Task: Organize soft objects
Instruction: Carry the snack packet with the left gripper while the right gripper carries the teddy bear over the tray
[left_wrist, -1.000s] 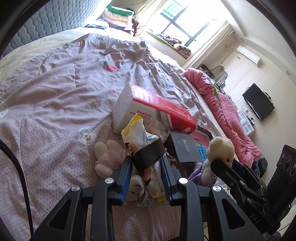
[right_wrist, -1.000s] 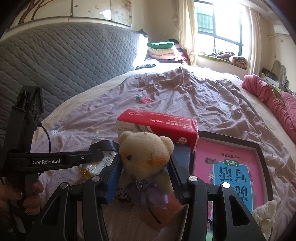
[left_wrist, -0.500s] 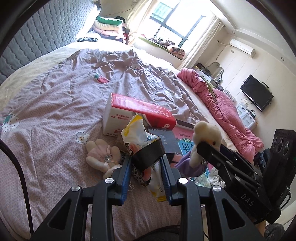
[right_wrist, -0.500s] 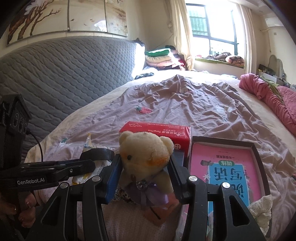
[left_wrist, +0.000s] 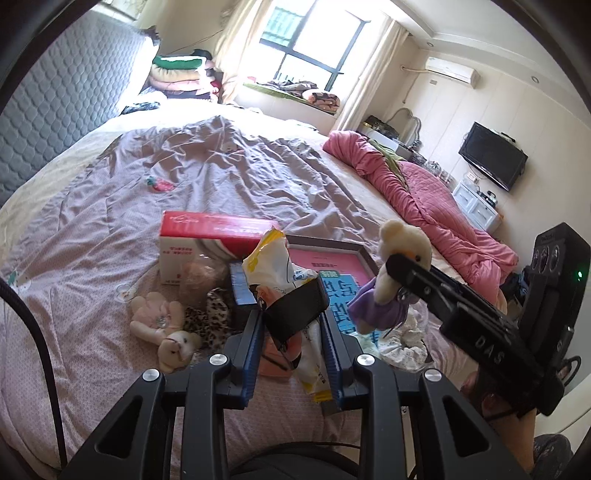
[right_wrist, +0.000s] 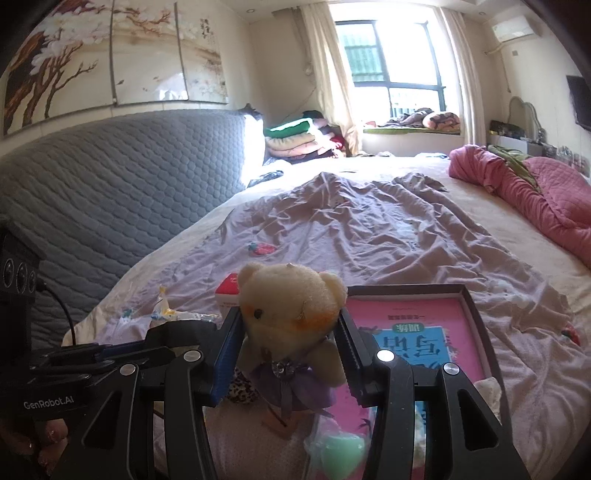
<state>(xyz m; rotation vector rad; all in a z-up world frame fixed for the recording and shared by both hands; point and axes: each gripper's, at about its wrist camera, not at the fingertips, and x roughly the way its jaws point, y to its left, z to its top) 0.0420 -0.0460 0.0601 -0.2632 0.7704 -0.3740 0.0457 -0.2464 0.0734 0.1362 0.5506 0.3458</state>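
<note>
The right tongs (right_wrist: 290, 354) are partly closed on a cream teddy bear (right_wrist: 291, 314) in a purple dress, with the pads pressed to both sides of its body and its head standing above the fingertips. In the left wrist view the bear (left_wrist: 400, 258) hangs above the bed (left_wrist: 229, 177) at about 3 o'clock from the left tongs (left_wrist: 291, 332). The left tongs are narrowed on a black clip-like piece (left_wrist: 297, 308) fixed to a yellow-and-white snack bag (left_wrist: 275, 266), which is clear of the purple bedsheet. On the bed beyond lie a red-and-white tissue box (left_wrist: 207, 236), a pink book in a dark box (left_wrist: 332, 266) and a small pink plush doll (left_wrist: 162, 321) at 9 o'clock of the tongs.
</note>
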